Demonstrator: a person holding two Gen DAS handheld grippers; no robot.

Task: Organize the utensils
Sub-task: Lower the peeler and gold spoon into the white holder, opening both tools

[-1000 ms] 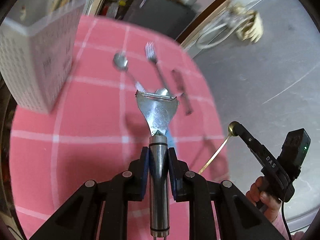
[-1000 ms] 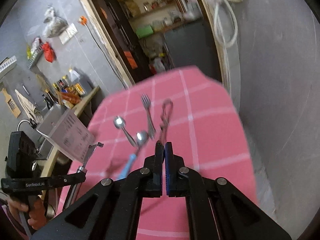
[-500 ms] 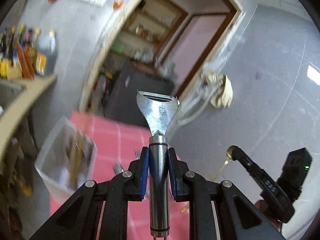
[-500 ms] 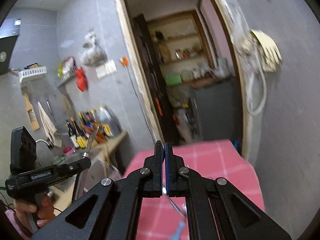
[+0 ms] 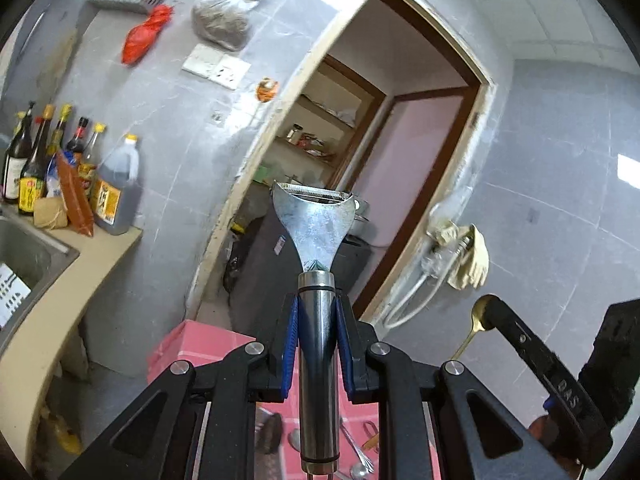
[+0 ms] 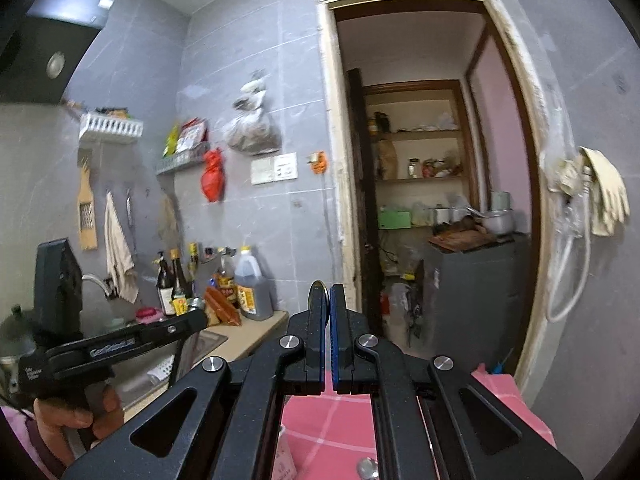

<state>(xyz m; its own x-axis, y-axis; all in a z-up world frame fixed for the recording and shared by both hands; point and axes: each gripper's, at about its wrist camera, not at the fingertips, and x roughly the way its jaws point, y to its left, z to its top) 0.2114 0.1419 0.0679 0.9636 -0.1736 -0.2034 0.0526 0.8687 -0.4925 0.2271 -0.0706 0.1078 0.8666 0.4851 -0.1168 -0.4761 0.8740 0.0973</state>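
Holding one peeler (image 5: 316, 236), one gold spoon (image 5: 478, 320); perhaps.

Right claw (image 6: 330, 300) clamped shut, pink tablecloth (image 6: 328, 416) below

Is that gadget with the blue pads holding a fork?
No, the left gripper is clamped on the steel handle of a peeler, whose wide blade end sticks out in front.

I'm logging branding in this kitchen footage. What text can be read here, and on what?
"DAS": on the right tool's black finger.
Pale lettering on the left tool's side: blurred, unreadable.
Labels on the counter bottles: too small.
Sticker on the dark cabinet: too small.
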